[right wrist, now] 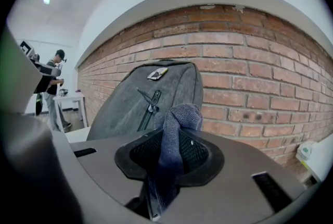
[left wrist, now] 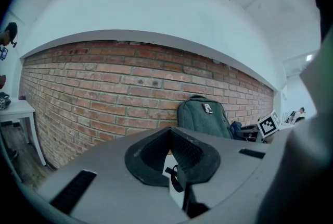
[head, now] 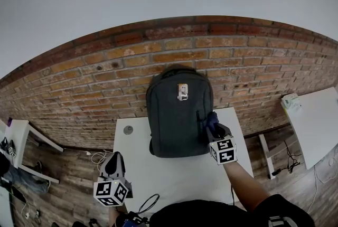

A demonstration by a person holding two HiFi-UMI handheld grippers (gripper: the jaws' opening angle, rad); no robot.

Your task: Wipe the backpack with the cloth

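Note:
A dark grey backpack [head: 177,115] [left wrist: 203,116] [right wrist: 130,103] stands upright at the back of the white table [head: 174,178], leaning on the brick wall. My right gripper [head: 214,128] [right wrist: 169,165] is at the backpack's lower right side, shut on a blue cloth [head: 212,120] [right wrist: 174,129] whose bunched end sticks out past the jaws, close to the side zipper. Whether the cloth touches the fabric I cannot tell. My left gripper [head: 115,161] [left wrist: 174,165] hangs at the table's front left edge, far from the backpack, shut with nothing in it.
A small round grey disc [head: 128,130] lies on the table left of the backpack. A second white table [head: 317,120] with a pale green object [head: 291,100] stands to the right. A white side table [head: 21,133] and floor cables [head: 97,156] are at the left.

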